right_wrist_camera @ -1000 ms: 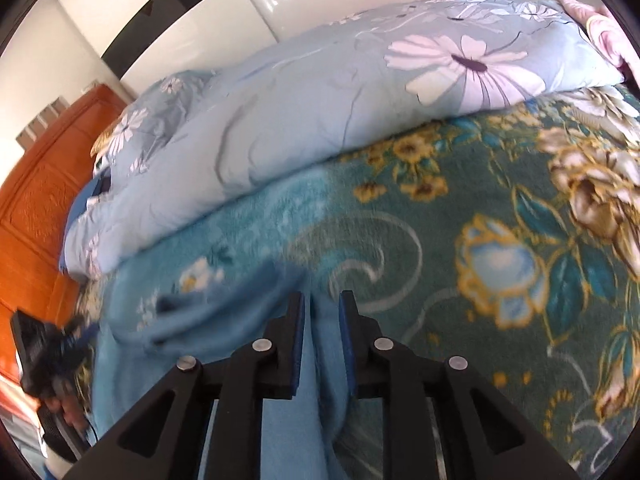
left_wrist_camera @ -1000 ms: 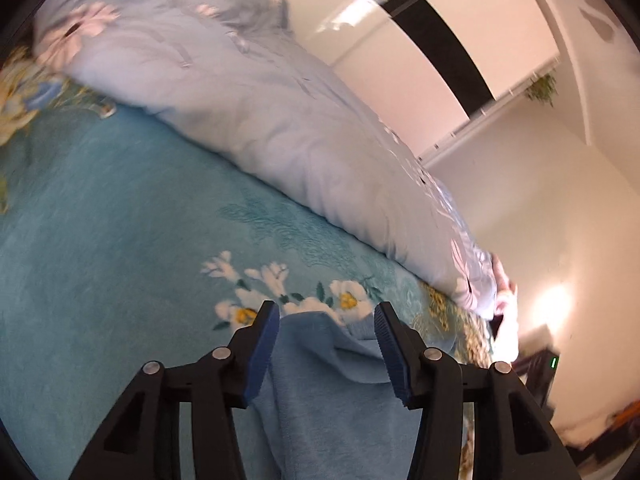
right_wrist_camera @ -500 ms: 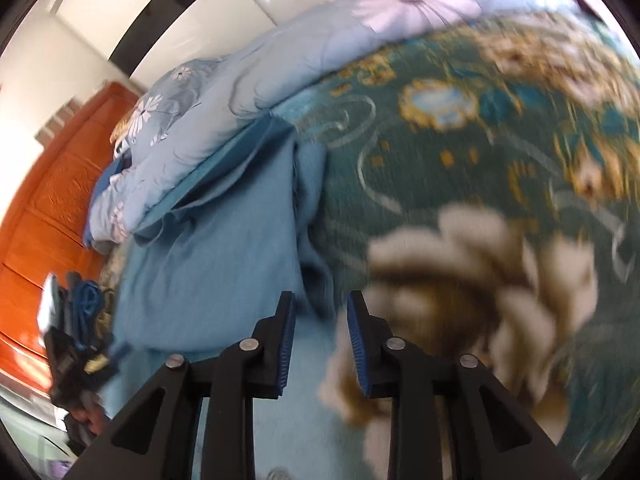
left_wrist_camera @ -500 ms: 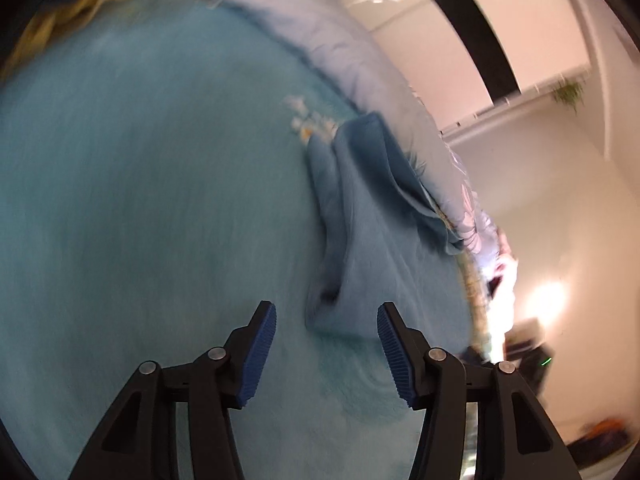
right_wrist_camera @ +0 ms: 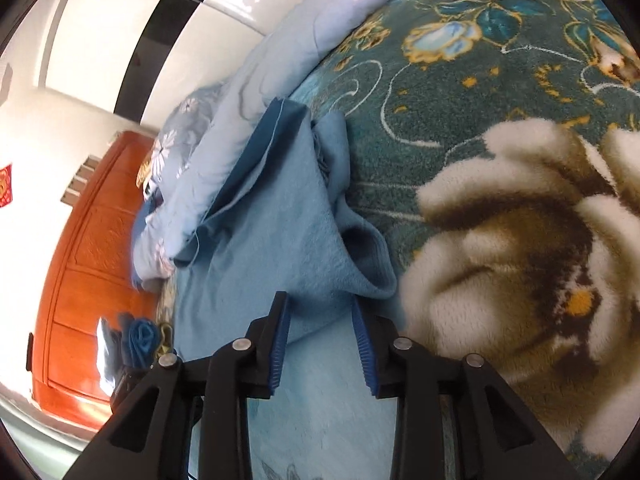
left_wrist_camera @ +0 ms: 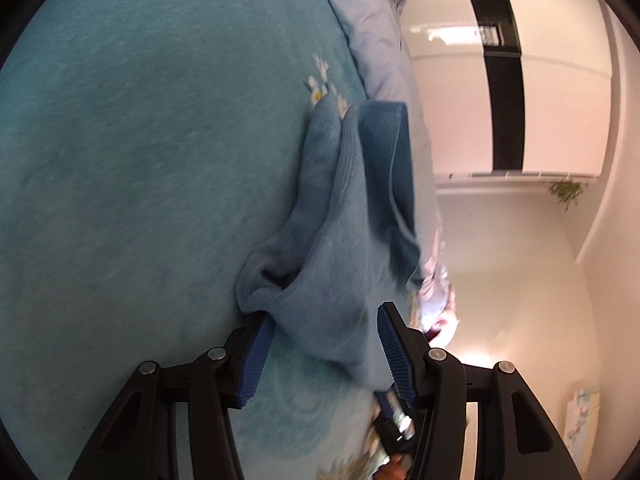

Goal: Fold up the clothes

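A blue fleece garment (left_wrist_camera: 340, 240) lies bunched on the teal floral blanket (left_wrist_camera: 140, 160), with a darker hem band at its far end. My left gripper (left_wrist_camera: 322, 316) is open, and the garment's near edge lies loosely between its blue pads. From the right wrist the same garment (right_wrist_camera: 272, 220) stretches away across the blanket (right_wrist_camera: 480, 100). My right gripper (right_wrist_camera: 319, 300) has its jaws opening. A near fold of the cloth sits between them without being pinched.
A pale blue flowered quilt (left_wrist_camera: 376, 20) is heaped along the far side of the bed, just behind the garment; the right wrist view shows this quilt (right_wrist_camera: 280, 60) too. An orange wooden door (right_wrist_camera: 80, 280) stands beyond the bed's left edge.
Both grippers rolled and drew back along the bed. The garment now lies stretched ahead of them. The right jaws, nearly shut on the cloth before, have widened and let it go.
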{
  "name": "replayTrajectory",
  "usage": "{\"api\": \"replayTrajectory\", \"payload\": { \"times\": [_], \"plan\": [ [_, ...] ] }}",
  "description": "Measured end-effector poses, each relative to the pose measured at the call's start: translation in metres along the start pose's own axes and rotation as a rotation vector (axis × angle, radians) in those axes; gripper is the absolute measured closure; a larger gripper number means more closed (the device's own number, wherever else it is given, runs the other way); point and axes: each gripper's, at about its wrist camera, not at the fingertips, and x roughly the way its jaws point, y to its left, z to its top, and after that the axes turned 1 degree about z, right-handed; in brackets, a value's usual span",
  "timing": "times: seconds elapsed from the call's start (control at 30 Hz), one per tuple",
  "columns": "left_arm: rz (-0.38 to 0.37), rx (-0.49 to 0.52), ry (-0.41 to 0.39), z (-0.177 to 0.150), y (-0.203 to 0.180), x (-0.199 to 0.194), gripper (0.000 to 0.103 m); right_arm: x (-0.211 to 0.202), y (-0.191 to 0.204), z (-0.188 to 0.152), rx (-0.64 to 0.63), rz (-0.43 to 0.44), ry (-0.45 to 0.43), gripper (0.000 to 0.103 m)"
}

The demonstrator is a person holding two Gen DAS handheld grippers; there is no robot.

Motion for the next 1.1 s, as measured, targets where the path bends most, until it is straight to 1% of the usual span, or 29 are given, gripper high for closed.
{"api": "replayTrajectory", "payload": {
  "times": [0.13,0.17,0.2,0.23,0.27,0.3,0.33,0.4,0.43,0.5,0.63,0.7,0.73,0.8,0.87,1.0,1.07,1.1],
  "plan": [
    [-0.029,-0.005,-0.052,0.000,-0.001,0.000,0.049,-0.001,-0.001,0.001,0.035,0.030,-0.054,0.070],
    [-0.019,-0.001,-0.060,-0.001,-0.002,0.001,0.053,-0.001,0.000,0.002,0.040,0.031,-0.064,0.070],
    [-0.009,0.003,-0.067,-0.001,-0.002,0.002,0.062,-0.001,0.000,0.002,0.045,0.032,-0.074,0.070],
    [-0.004,0.005,-0.071,-0.001,-0.002,0.002,0.066,-0.001,0.001,0.002,0.050,0.034,-0.083,0.072],
    [0.000,0.004,-0.080,-0.001,-0.002,0.002,0.073,-0.002,0.001,0.003,0.055,0.036,-0.091,0.075],
    [0.000,0.002,-0.088,0.000,-0.001,0.000,0.079,-0.005,0.001,0.003,0.054,0.032,-0.097,0.082],
    [0.002,0.000,-0.095,0.000,-0.001,-0.001,0.082,-0.005,0.002,0.004,0.050,0.025,-0.102,0.089],
    [0.013,0.013,-0.102,-0.001,-0.005,-0.001,0.094,-0.007,0.006,0.004,0.038,0.006,-0.110,0.096],
    [0.023,0.031,-0.111,-0.002,-0.008,-0.002,0.094,-0.009,0.009,0.003,0.026,-0.009,-0.113,0.098],
    [0.035,0.058,-0.127,-0.006,-0.015,-0.005,0.096,-0.015,0.016,0.001,0.000,-0.021,-0.129,0.099],
    [0.052,0.099,-0.146,-0.016,-0.029,-0.017,0.097,-0.032,0.025,-0.006,-0.027,-0.021,-0.156,0.099],
    [0.066,0.129,-0.146,-0.022,-0.034,-0.028,0.097,-0.041,0.027,-0.014,-0.032,-0.015,-0.158,0.099],
    [0.077,0.150,-0.143,-0.020,-0.031,-0.041,0.097,-0.045,0.029,-0.019,-0.037,-0.016,-0.154,0.099],
    [0.109,0.197,-0.130,-0.028,-0.029,-0.059,0.097,-0.053,0.029,-0.033,-0.050,-0.025,-0.138,0.099],
    [0.131,0.222,-0.112,-0.038,-0.020,-0.077,0.097,-0.061,0.030,-0.049,-0.061,-0.034,-0.121,0.099],
    [0.189,0.280,-0.085,-0.068,-0.005,-0.109,0.097,-0.074,0.027,-0.086,-0.073,-0.056,-0.071,0.099],
    [0.211,0.292,-0.071,-0.076,0.003,-0.115,0.097,-0.075,0.025,-0.098,-0.087,-0.083,-0.044,0.099],
    [0.215,0.273,-0.055,-0.078,0.009,-0.115,0.097,-0.073,0.023,-0.102,-0.089,-0.097,-0.031,0.099]
  ]
}}
